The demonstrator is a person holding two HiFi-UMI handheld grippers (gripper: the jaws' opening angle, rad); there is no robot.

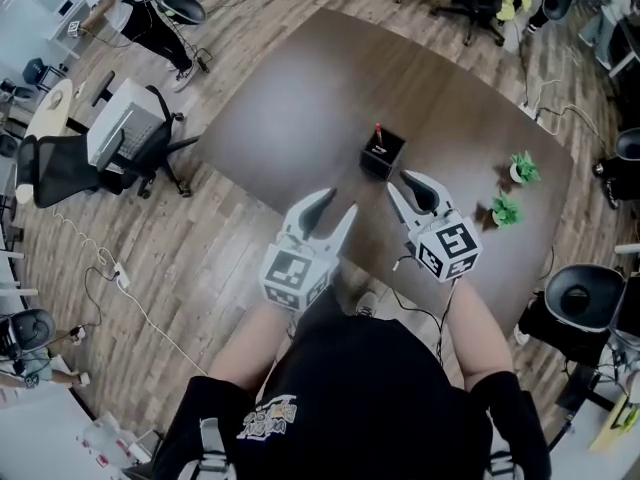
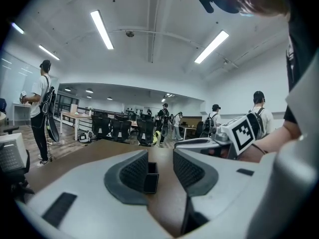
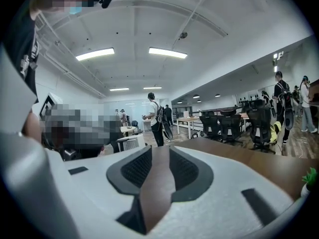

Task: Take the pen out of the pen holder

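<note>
A black square pen holder point(image 1: 382, 155) stands on the brown table point(image 1: 300, 98), and a red-tipped pen point(image 1: 378, 133) sticks up out of it. Both grippers hover at the table's near edge, short of the holder. My left gripper point(image 1: 335, 208) is open and empty, below and left of the holder. The left gripper view shows the holder point(image 2: 151, 177) framed between the open jaws of that gripper point(image 2: 160, 169), still some way ahead; the pen cannot be made out there. My right gripper point(image 1: 410, 185) is open just right of the holder. In the right gripper view, only bare tabletop lies between the right gripper's point(image 3: 160, 166) jaws.
Two small green potted plants point(image 1: 523, 168) point(image 1: 506, 209) stand on the table to the right; one plant point(image 3: 311, 176) shows at the right gripper view's edge. Office chairs point(image 1: 110, 153) point(image 1: 585, 298) and floor cables surround the table. People stand further off in the room.
</note>
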